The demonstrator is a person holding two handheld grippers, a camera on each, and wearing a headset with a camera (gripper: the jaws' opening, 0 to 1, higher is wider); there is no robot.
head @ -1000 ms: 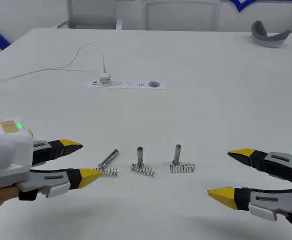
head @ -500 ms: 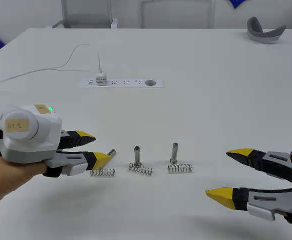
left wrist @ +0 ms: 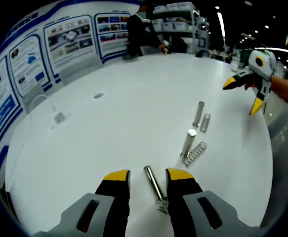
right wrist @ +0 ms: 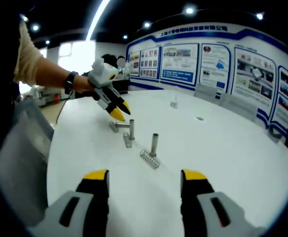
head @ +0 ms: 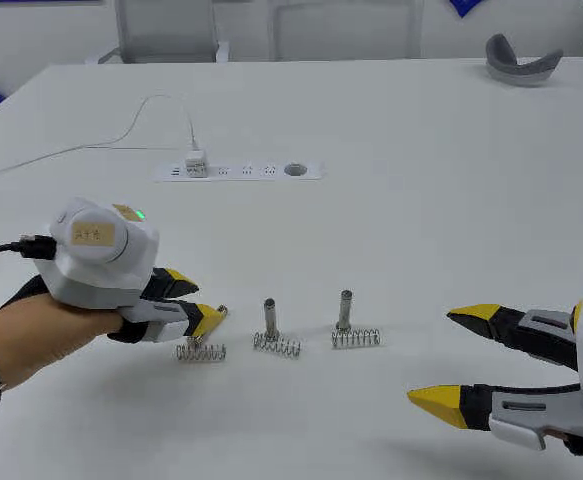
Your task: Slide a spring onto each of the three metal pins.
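Lying pin (left wrist: 153, 183) between the left gripper's (left wrist: 148, 175) narrowly parted fingers (left wrist: 117, 177); right gripper's (right wrist: 145, 175) fingers wide apart.

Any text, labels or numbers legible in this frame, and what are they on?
Tan sticker on the left gripper: dark writing, too small to read.
Wall posters: headings and text too blurred to read.
Line of characters above the posters: too small to read.
No text can be quoted.
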